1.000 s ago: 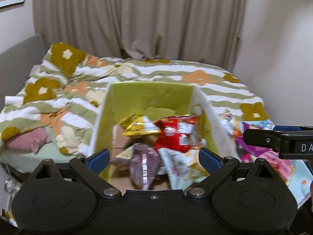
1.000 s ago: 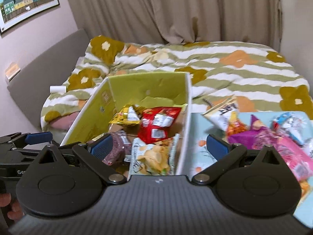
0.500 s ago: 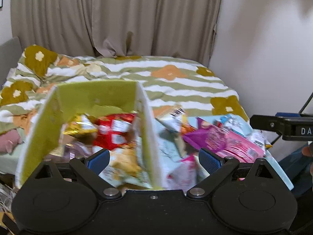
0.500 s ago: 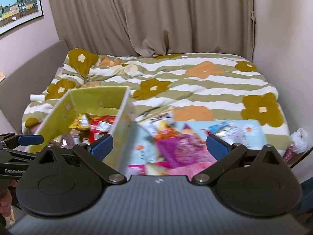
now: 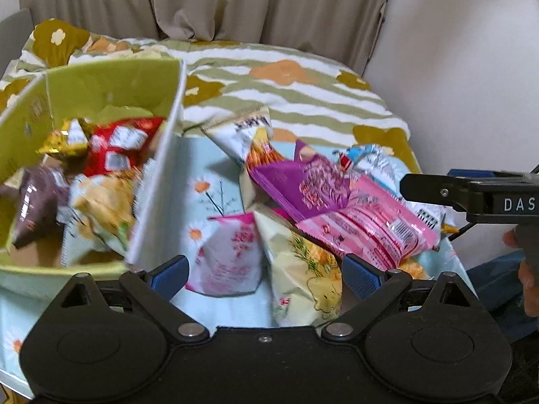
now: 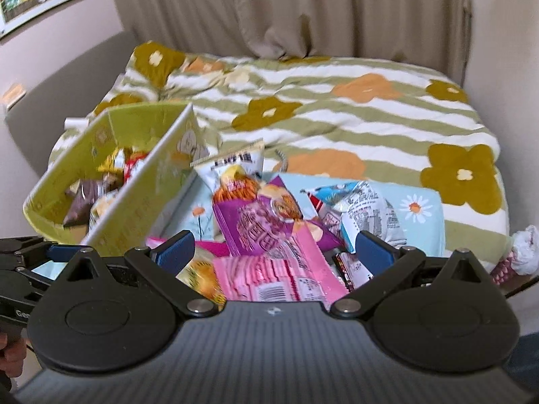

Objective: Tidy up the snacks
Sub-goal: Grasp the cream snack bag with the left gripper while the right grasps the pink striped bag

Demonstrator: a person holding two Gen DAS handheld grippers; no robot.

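Observation:
A green box (image 5: 111, 84) (image 6: 134, 124) on the left holds several snack bags, among them a red one (image 5: 118, 148) and a brown one (image 5: 33, 208). Loose snacks lie in a pile to its right on a light blue flowered cloth (image 5: 209, 181): a purple bag (image 5: 303, 181) (image 6: 259, 225), a pink bag (image 5: 363, 232) (image 6: 276, 276), a yellow-white bag (image 5: 299, 272) and a white bag (image 6: 235, 165). My left gripper (image 5: 264, 274) is open and empty over the pile. My right gripper (image 6: 274, 252) is open and empty above the pink bag.
The cloth lies on a bed with a striped flower quilt (image 6: 337, 114). Curtains (image 5: 235, 3) hang behind it. A wall (image 5: 471, 84) is on the right, a grey headboard (image 6: 60, 77) on the left. The right gripper shows in the left wrist view (image 5: 471, 195).
Both views have swung from the green box to the right and lower, onto the loose snack pile. Both grippers have stayed open and empty.

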